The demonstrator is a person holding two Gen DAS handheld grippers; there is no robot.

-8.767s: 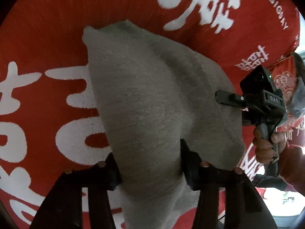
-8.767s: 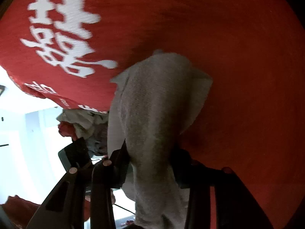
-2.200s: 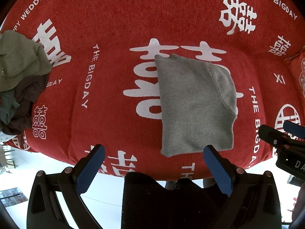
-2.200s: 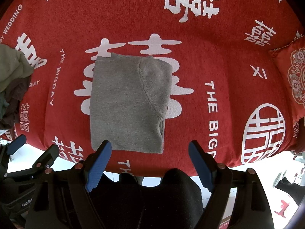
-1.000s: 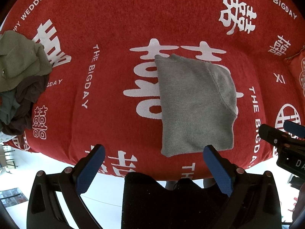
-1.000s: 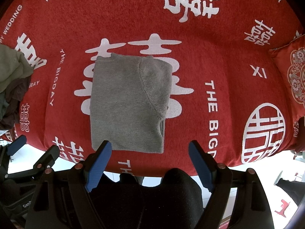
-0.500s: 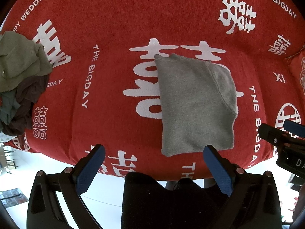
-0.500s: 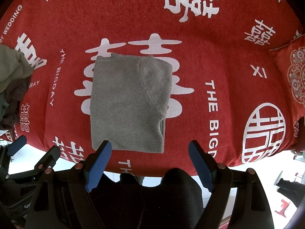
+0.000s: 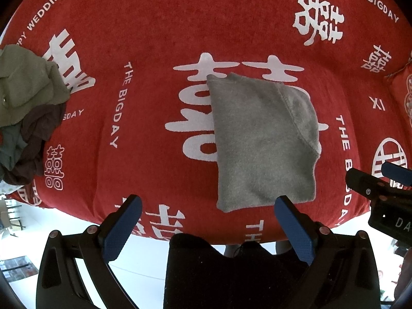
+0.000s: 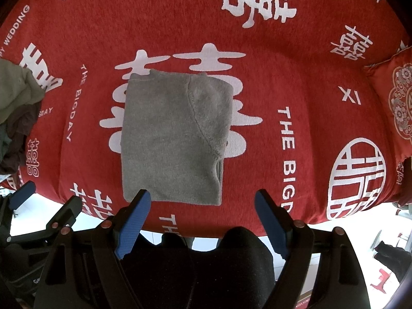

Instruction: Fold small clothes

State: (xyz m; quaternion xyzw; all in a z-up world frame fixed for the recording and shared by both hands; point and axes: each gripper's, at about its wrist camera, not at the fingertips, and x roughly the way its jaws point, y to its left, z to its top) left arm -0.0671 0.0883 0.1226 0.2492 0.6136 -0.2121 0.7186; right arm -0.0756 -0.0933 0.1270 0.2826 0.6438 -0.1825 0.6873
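A folded grey garment (image 9: 262,141) is laid flat on the red cloth (image 9: 154,38). Both the left gripper (image 9: 208,228) and the right gripper (image 10: 203,221) are held above its near edge, fingers spread wide (nothing gripped). A clothes pile (image 9: 23,113) is seen far left.

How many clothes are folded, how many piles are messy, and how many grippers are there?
Folded grey garment: 1
Messy pile of clothes: 1
Hand-held grippers, left and right, both open: 2
Total: 4
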